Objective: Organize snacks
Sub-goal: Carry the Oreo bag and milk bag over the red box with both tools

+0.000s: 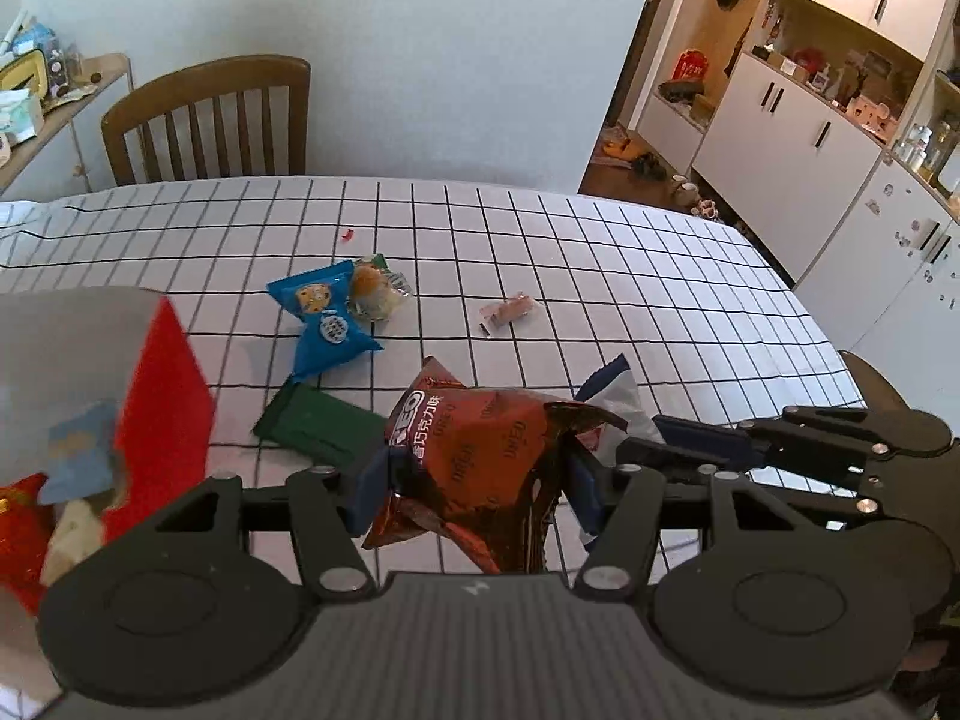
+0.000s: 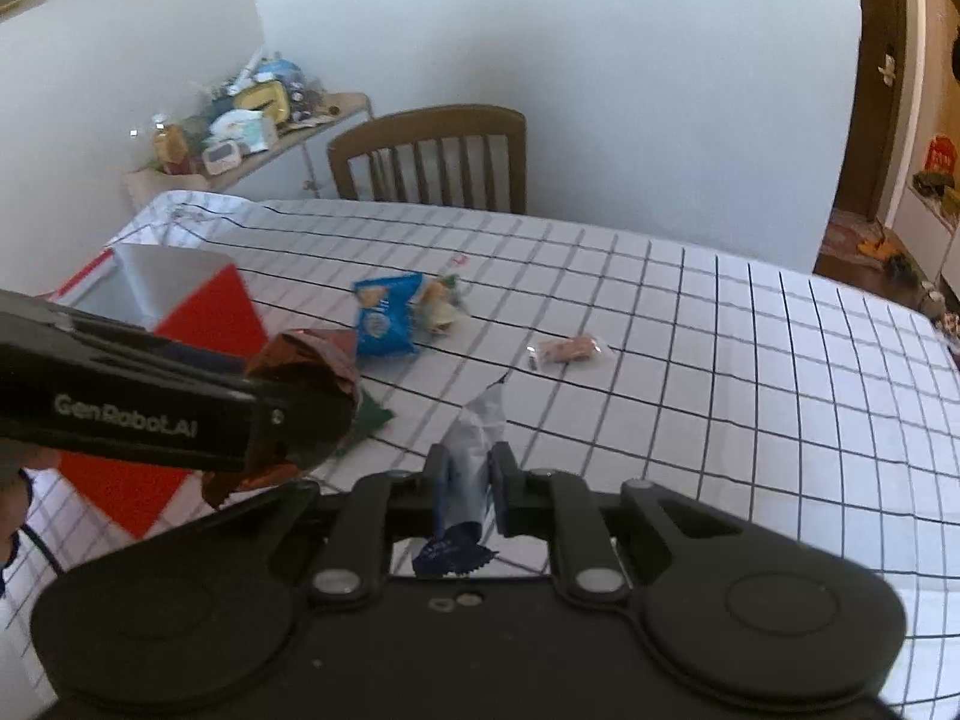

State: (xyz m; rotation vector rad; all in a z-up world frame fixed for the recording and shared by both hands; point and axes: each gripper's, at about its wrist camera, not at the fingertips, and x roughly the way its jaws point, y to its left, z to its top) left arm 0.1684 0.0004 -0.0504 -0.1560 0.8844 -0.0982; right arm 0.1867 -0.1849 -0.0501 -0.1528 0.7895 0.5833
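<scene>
My left gripper is shut on a crumpled brown chocolate-flavour snack bag, held above the checked tablecloth. The same brown bag shows in the right wrist view, beside the left gripper's black body. My right gripper is shut on a thin silver and dark blue wrapper, lifted off the table. That wrapper also sticks out at the right of the left wrist view. On the cloth lie a blue cookie packet, a clear packet with a yellow pastry, a small pink sausage packet and a flat green packet.
A red box with a grey inside stands at the left, several packets inside it. A wooden chair is at the table's far side. A cluttered side shelf is behind. White cabinets line the right. A tiny red scrap lies farther back.
</scene>
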